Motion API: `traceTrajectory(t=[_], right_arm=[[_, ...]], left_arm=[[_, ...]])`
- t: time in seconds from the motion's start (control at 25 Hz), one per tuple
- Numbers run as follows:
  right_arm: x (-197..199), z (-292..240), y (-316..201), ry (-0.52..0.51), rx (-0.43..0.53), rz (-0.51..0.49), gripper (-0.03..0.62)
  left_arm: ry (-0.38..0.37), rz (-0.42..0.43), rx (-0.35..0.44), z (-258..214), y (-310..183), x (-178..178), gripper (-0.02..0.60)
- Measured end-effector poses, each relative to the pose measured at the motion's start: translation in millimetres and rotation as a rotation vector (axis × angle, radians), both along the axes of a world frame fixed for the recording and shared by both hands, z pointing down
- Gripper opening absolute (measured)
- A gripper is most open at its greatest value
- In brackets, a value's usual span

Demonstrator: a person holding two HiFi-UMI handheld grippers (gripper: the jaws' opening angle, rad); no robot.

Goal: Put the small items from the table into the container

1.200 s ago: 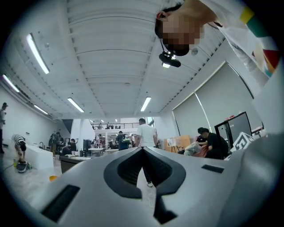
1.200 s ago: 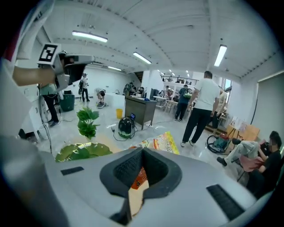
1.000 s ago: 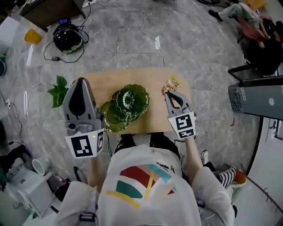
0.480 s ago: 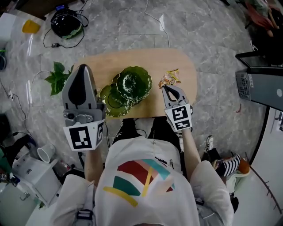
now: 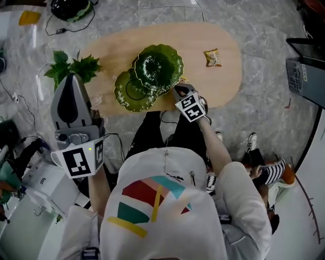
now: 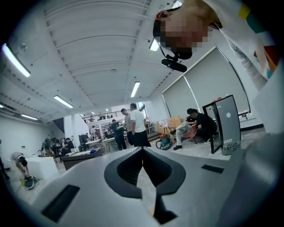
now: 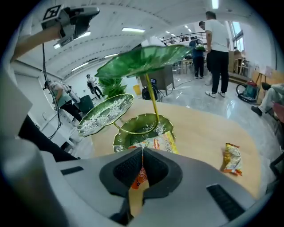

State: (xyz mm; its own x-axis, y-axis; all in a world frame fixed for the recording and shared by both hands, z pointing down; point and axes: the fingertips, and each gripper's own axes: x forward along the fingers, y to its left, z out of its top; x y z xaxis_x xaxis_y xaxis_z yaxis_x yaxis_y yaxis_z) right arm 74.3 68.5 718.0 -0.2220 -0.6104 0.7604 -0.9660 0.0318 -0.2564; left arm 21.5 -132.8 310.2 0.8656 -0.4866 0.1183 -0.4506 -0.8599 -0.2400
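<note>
A green leaf-shaped tiered dish (image 5: pixel 152 71) stands on the oval wooden table (image 5: pixel 228 81). My right gripper (image 5: pixel 179 90) is at the dish's near edge, tilted down, shut on a yellow-orange snack packet (image 7: pixel 153 144) that hangs just in front of the lowest leaf bowl (image 7: pixel 142 126). A second snack packet (image 5: pixel 212 57) lies flat on the table right of the dish, also seen in the right gripper view (image 7: pixel 231 159). My left gripper (image 5: pixel 71 109) is held off the table's left end, shut and with nothing in it (image 6: pixel 142 153), pointing out into the room.
A leafy plant (image 5: pixel 71 68) stands by the table's left end. Cables and a black object (image 5: pixel 71 7) lie on the marble floor beyond. A dark box (image 5: pixel 307 71) stands to the right. Several people are across the room (image 6: pixel 133 126).
My right gripper has dropped and moved left from the packets at the table's right to the dish's edge, carrying one packet. The left gripper has sunk a little.
</note>
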Motion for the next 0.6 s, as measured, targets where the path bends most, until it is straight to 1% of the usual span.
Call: traceTrajectory(t=[0.08, 0.12, 0.2, 0.24, 0.28, 0.32, 0.4, 0.48, 0.52, 0.6], right_arm=[[-16, 5, -11, -0.009, 0.008, -0.033, 0.015], [-24, 6, -17, -0.03, 0.014, -0.035, 0.017], [-37, 8, -25, -0.093, 0.015, -0.011, 0.019], [-41, 9, -27, -0.118, 0.005, 0.003, 0.046], [-44, 11, -27, -0.127, -0.008, 0.005, 0.127], [-47, 11, -26, -0.122, -0.018, -0.009, 0.164], [-50, 6, -22, -0.094, -0.024, -0.055, 0.167], [-47, -7, -18, -0.073, -0.015, -0.068, 0.166], [-43, -15, -14, -0.066, -0.01, -0.053, 0.166], [-28, -35, -6, -0.055, 0.002, 0.022, 0.166]], left_arm=[[-0.001, -0.021, 0.018, -6, -6, -15, 0.009], [-0.003, -0.031, 0.028, -8, -8, -22, 0.009], [-0.003, -0.05, 0.044, -13, -12, -34, 0.009], [0.003, -0.057, 0.048, -16, -13, -38, 0.009], [0.014, -0.062, 0.05, -19, -15, -41, 0.009], [0.027, -0.066, 0.052, -23, -16, -42, 0.009], [0.055, -0.065, 0.059, -30, -18, -42, 0.009], [0.09, -0.059, 0.062, -37, -19, -39, 0.009], [0.108, -0.055, 0.06, -40, -18, -38, 0.009], [0.145, -0.047, 0.054, -48, -16, -34, 0.009]])
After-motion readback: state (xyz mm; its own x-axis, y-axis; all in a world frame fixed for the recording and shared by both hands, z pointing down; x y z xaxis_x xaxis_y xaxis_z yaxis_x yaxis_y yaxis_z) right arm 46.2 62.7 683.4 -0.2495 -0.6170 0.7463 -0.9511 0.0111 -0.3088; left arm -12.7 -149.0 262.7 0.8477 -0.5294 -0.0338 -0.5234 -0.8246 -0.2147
